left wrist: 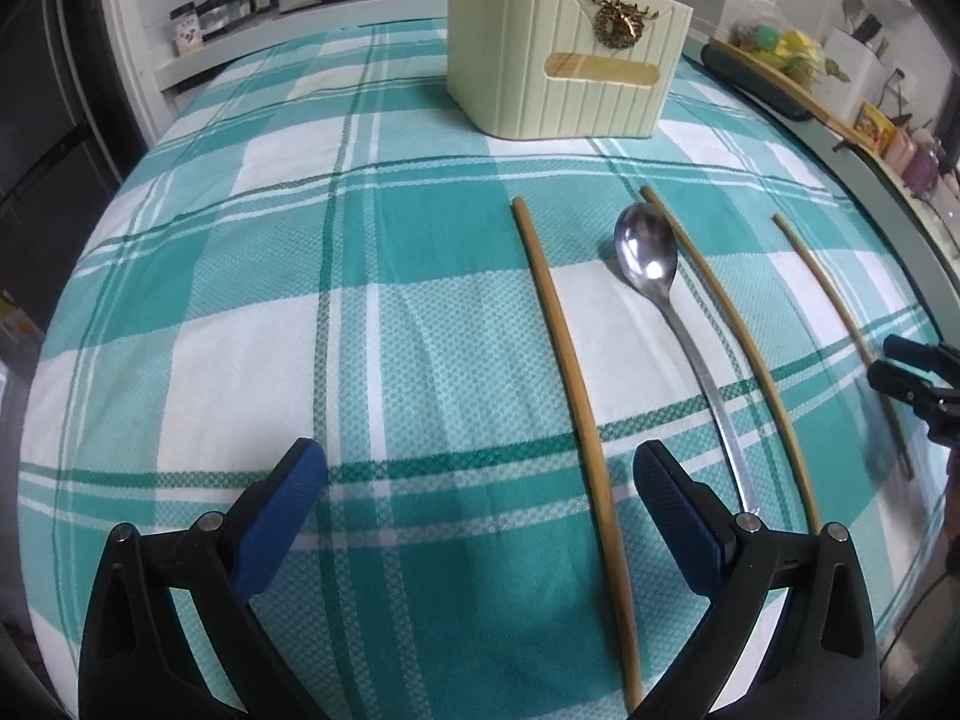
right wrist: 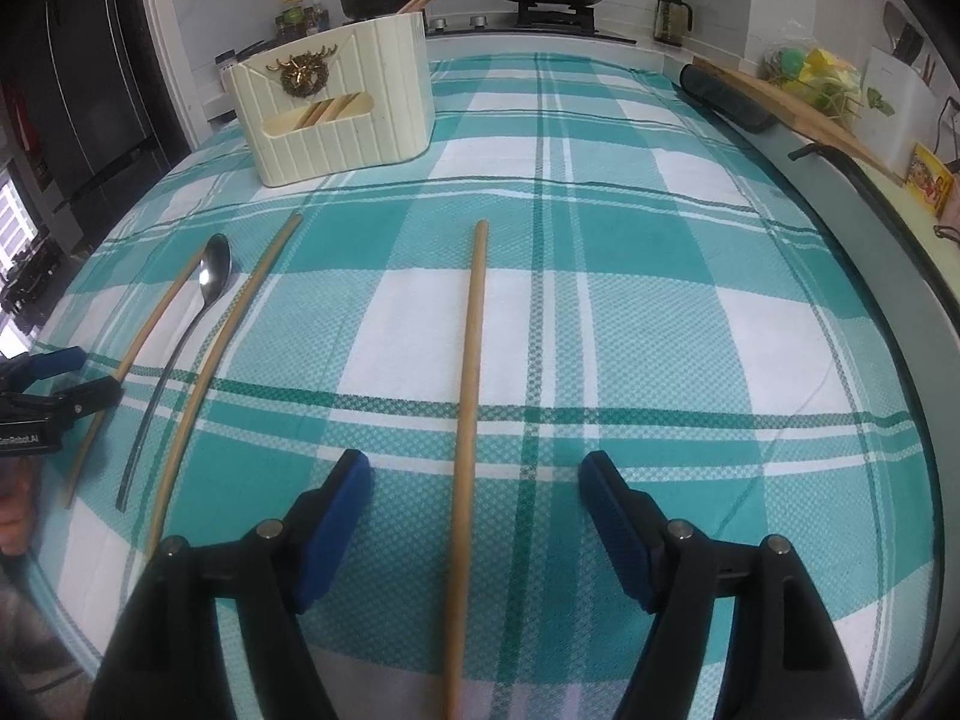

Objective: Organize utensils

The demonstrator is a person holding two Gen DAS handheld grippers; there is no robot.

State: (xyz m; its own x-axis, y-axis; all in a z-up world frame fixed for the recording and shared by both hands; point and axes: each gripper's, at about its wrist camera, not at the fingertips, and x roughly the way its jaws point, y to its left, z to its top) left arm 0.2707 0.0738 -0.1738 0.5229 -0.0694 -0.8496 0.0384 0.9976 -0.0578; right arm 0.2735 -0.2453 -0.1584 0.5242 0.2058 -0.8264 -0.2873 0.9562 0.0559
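Both tongs, left (left wrist: 480,480) and right (right wrist: 474,486), gape empty over thin round wooden chopsticks (right wrist: 467,420) on the teal-checked table (right wrist: 660,312); a glancing squeeze could roll one away.

Both fisheye views ride just behind their own blue-padded gripper fingers, looking steeply down and forward across the teal-and-white checked tablecloth (left wrist: 372,324) toward the kitchen counter at the top of the frame. The left wrist view has the cream ribbed plastic utensil holder (left wrist: 558,78) at upper centre-right; the right wrist view has it at upper left (right wrist: 342,120). Both share the steel spoon (left wrist: 648,252) and each other's gripper at a frame edge.
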